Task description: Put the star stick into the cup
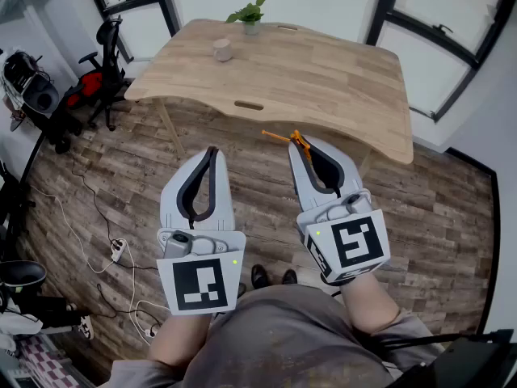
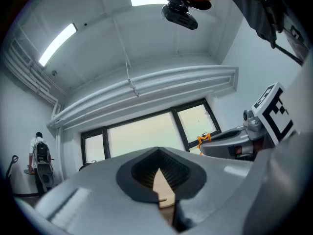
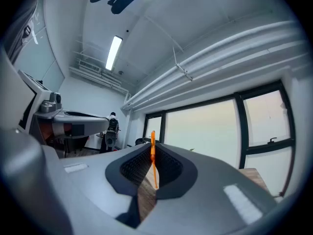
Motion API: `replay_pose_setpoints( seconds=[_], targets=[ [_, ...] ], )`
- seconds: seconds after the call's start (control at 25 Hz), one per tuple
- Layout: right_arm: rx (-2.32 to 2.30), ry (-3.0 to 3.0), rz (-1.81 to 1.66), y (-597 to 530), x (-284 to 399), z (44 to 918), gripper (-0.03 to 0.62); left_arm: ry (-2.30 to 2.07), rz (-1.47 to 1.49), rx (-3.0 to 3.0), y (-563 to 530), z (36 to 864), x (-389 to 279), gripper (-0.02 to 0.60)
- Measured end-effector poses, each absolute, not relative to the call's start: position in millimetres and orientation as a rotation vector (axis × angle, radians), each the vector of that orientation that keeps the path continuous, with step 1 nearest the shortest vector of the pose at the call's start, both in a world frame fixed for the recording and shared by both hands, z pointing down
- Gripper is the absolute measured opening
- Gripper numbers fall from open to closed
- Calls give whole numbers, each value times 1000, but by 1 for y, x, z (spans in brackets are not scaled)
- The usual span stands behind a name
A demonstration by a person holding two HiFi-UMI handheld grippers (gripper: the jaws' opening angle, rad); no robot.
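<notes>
Right gripper (image 1: pixel 302 145) clenched on orange star stick (image 1: pixel 279 137), pinched at jaw tips, shaft jutting left, over floor near table (image 1: pixel 339 79) edge. Left gripper (image 1: pixel 212 152) jaws together, nothing between. Cup (image 1: pixel 222 50) on far side of table, well apart from stick

I am seeing no words or numbers I can read. The cubes (image 1: pixel 199 284) on my left gripper (image 1: pixel 212 150) and right gripper (image 1: pixel 300 142) are just showing black-and-white squares.
</notes>
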State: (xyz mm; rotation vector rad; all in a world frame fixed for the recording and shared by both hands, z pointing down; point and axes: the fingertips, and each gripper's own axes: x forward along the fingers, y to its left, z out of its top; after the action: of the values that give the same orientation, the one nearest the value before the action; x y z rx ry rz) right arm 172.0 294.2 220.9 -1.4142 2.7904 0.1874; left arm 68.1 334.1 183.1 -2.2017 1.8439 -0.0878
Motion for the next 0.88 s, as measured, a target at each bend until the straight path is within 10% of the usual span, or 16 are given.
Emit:
replay_pose_setpoints(
  seconds=[0.88],
  targets=[
    [-1341, 2759, 87, 258, 228, 231, 46, 1868, -157, -2251, 290, 218, 123, 1]
  ],
)
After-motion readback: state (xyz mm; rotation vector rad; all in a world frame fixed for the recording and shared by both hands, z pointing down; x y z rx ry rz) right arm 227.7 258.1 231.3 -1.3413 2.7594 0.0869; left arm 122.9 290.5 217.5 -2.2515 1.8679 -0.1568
